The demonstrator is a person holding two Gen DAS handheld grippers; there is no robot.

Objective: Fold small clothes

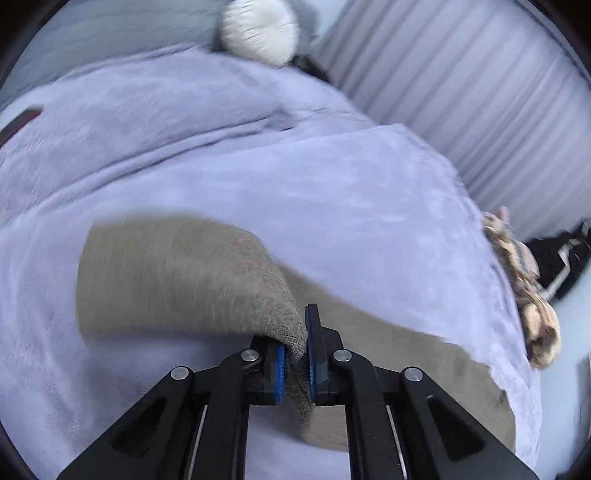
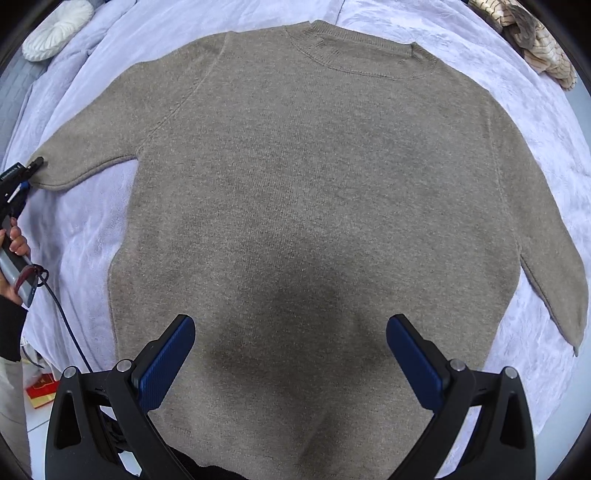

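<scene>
Fingers first: our left gripper has its blue pads pressed together on the cuff end of the sweater's sleeve, knit fabric bunched between them. In the right wrist view we see the same left gripper at the far left edge, its tip on that sleeve end, with our hand around its handle and a dark cable trailing from it.

Our right gripper hangs over the lower middle of the sweater, fingers spread wide, nothing between them; its shadow darkens the knit below.

Item under work: one grey-brown knit sweater, laid flat, collar away from us, both sleeves out to the sides, the one at picture right angled down beside the body.

Support: pale lilac fleece blanket under the whole garment, creased in places.

Surroundings: white round ribbed cushion at the far left corner; striped cream and brown cloth heaped at the far right edge of the blanket; red and yellow packet on the floor at near left; pale ribbed wall behind, blurred in the left wrist view
</scene>
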